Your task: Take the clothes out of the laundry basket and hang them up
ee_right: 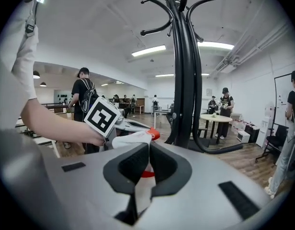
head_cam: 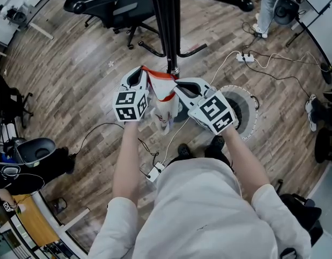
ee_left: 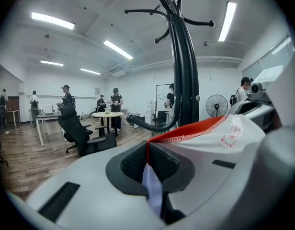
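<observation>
Head view: light, limp, pinched at two edges

White fabric garment with red trim (head_cam: 165, 99) sags before the black metal coat stand (head_cam: 168, 31). Left gripper (ee_left: 148, 150) and right gripper (ee_right: 148, 153) each clamp its edge. Probably light and floppy; the stitched trim gives surest hold.

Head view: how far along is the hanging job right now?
Done: one white garment with red trim is out of the basket. In hand: left tongs and right tongs are both shut on it, beside the coat rack. Left: getting it onto a hook; the hooks in view are bare. Whether the basket holds more, I cannot tell.
</observation>
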{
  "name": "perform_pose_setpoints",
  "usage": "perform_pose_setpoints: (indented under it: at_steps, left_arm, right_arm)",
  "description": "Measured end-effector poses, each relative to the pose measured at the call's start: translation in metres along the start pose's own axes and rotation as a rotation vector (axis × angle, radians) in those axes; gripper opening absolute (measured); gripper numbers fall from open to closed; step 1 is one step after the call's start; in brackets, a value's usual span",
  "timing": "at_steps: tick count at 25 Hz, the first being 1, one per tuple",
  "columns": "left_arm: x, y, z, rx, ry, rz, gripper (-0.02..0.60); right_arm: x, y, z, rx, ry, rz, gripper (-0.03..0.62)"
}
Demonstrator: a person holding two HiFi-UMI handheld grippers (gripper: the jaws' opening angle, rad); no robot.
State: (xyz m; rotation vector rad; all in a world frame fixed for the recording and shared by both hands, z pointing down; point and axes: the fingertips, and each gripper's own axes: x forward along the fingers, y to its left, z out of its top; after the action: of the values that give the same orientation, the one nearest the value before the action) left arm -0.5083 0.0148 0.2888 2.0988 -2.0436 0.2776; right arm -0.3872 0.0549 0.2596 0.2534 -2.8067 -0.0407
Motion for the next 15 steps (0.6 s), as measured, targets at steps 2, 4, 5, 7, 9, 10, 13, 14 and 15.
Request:
perform_pose_setpoints:
  at_steps: [2,4,5,7,9,10,13,14,15]
  left_arm:
    - [-0.001,0.003,0.008,0.000,-0.019,0.003,0.025]
    - [0.000,0.004,0.014,0.002,-0.028,0.004,0.025]
    - [0.000,0.004,0.016,0.003,-0.030,0.004,0.025]
    - [0.000,0.003,0.020,0.006,-0.035,0.002,0.025]
    - [0.001,0.002,0.024,0.010,-0.037,-0.003,0.025]
    - [0.003,0.001,0.025,0.013,-0.035,-0.007,0.025]
    - [0.009,-0.003,0.019,0.019,-0.012,-0.022,0.025]
    - [0.012,-0.004,0.015,0.019,-0.001,-0.028,0.025]
    - [0.015,-0.006,0.010,0.017,0.010,-0.033,0.025]
  right_arm:
    - [-0.003,-0.008,0.009,0.001,-0.022,-0.018,0.011]
    - [-0.004,-0.014,0.013,0.003,-0.028,-0.029,0.011]
    - [-0.004,-0.016,0.014,0.002,-0.028,-0.035,0.011]
    - [-0.004,-0.022,0.015,0.009,-0.032,-0.052,0.011]
    - [-0.005,-0.029,0.016,0.040,-0.040,-0.069,0.011]
    - [-0.005,-0.034,0.015,0.058,-0.040,-0.077,0.011]
    - [-0.001,-0.043,0.006,0.098,-0.021,-0.097,0.011]
    - [0.000,-0.044,0.002,0.110,-0.012,-0.099,0.011]
    - [0.003,-0.044,-0.002,0.120,-0.003,-0.100,0.011]
